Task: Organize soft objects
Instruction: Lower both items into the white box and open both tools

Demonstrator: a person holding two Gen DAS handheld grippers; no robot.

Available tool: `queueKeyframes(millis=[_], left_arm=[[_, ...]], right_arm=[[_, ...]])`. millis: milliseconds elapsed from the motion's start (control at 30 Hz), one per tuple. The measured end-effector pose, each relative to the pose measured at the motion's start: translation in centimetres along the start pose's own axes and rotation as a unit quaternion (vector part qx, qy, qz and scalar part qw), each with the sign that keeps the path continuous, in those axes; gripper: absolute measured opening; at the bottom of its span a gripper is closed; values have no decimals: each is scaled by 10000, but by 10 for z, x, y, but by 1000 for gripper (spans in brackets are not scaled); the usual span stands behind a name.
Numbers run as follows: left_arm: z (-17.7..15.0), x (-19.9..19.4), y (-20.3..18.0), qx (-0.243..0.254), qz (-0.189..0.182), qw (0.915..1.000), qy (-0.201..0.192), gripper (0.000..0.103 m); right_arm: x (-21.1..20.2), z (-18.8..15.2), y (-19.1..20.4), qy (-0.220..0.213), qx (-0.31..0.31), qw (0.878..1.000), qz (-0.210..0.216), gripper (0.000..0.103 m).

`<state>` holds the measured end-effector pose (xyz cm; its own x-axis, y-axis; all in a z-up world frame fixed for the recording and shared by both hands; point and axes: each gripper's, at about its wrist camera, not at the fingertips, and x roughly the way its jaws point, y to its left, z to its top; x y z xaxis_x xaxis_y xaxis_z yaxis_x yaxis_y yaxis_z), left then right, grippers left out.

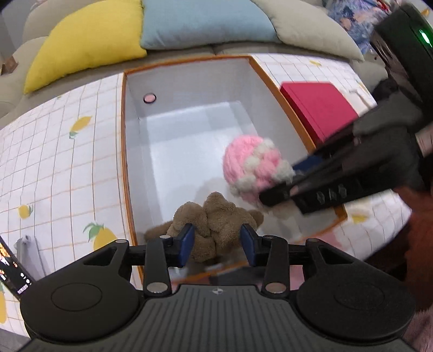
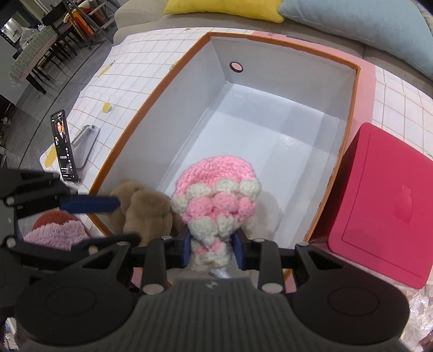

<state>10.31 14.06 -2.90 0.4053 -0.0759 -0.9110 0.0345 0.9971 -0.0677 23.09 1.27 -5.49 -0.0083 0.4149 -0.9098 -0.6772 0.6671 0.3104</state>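
A brown plush toy (image 1: 213, 222) lies in the near corner of the white box with the orange rim (image 1: 125, 135). My left gripper (image 1: 217, 238) stands open astride it, its blue pads on either side with slack. In the right wrist view the plush (image 2: 146, 211) sits just past the left gripper (image 2: 128, 220). My right gripper (image 2: 212, 249) is shut on the lower end of a pink and white knitted hat (image 2: 216, 200). It holds the hat over the box (image 2: 151, 108), near the plush. From the left wrist, the hat (image 1: 251, 165) hangs at the right gripper (image 1: 284, 181).
A red box (image 2: 379, 203) stands right of the big box on a lemon-print tablecloth (image 1: 54, 162). A phone on a stand (image 2: 63, 146) is at the left. A pink fluffy item (image 2: 56, 232) lies outside the near corner. Yellow (image 1: 89, 40) and blue cushions (image 1: 203, 24) line the sofa behind.
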Motion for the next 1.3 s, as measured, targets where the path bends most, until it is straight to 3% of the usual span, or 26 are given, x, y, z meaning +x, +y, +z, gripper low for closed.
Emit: queueKeyframes(millis=[100,133,300,400,500,700,933,1167,1300], left_arm=[[11,6,5,-184,87,9997,-159,45],[14,8,6,-233,104,9995,-201,40],[23,24,13,-447,341,9975,-437,41],[23,31,12,-301,586,9962,-570,41],[22,44,9,-27,901,9952,-392,41],[13,36,18,-306,584,9961,-579,39],[14,3,31,-774,450,9910,-998,39],[14,4,31,-808,456,9909,-973,39],[13,6,30,-848,419,9911,-940,39]], right_arm=[[2,3,1,-72,-1,9999,-80,31],[3,3,1,-98,4,9999,-96,30],[14,17,-2,-235,135,9983,-524,31],[20,22,-2,-219,120,9978,-615,30],[25,24,0,-141,51,9978,-647,30],[33,23,2,-14,-101,9971,-752,31],[56,27,10,274,-215,9952,-912,31],[70,20,15,868,269,9949,-434,31],[68,15,13,911,385,9942,-418,32]])
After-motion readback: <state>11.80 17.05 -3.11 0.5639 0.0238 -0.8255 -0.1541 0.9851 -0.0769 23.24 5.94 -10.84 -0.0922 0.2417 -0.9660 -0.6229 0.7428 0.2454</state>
